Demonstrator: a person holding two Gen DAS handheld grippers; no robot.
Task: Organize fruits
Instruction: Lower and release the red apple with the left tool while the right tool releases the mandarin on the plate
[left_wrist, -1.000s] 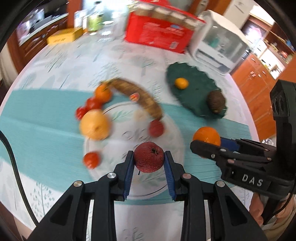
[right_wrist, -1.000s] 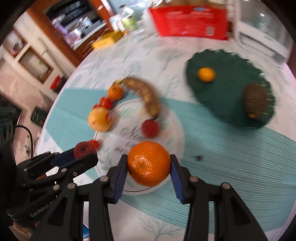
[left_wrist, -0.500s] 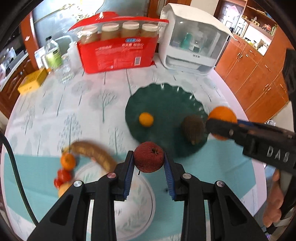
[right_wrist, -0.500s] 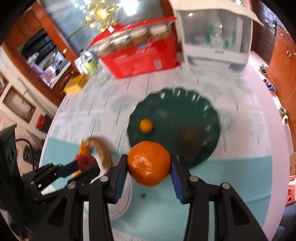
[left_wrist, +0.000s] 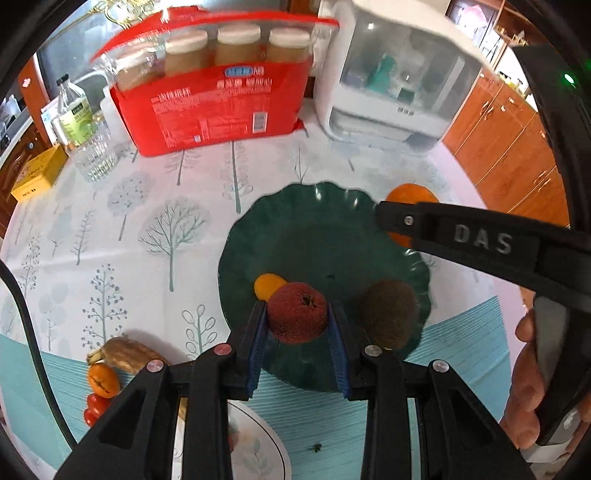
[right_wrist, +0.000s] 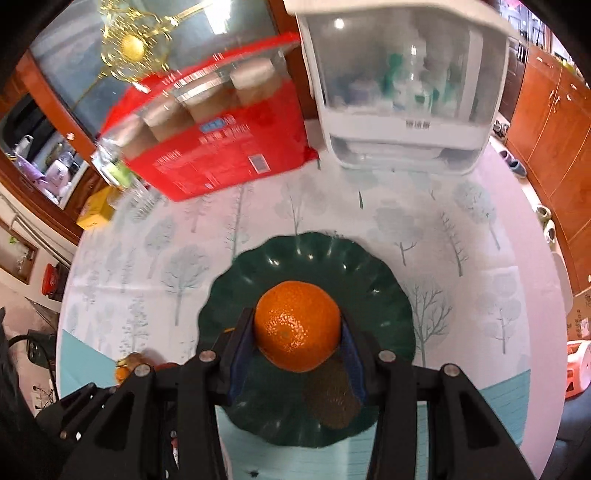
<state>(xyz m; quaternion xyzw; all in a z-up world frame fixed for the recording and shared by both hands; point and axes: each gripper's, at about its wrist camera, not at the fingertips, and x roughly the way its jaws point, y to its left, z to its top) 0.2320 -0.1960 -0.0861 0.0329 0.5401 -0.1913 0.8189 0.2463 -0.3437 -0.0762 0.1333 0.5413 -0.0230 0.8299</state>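
Orange (right_wrist: 297, 325) and red fruit (left_wrist: 297, 312) between closed jaws

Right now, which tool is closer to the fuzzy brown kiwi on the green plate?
Left, I think. The left tool, holding the dark red fruit, sits right beside the kiwi. The right tool, holding the orange, hovers toward the green plate's far side.

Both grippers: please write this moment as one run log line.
left gripper: shut on dark red fruit | right gripper: shut on orange | both over green plate | not released
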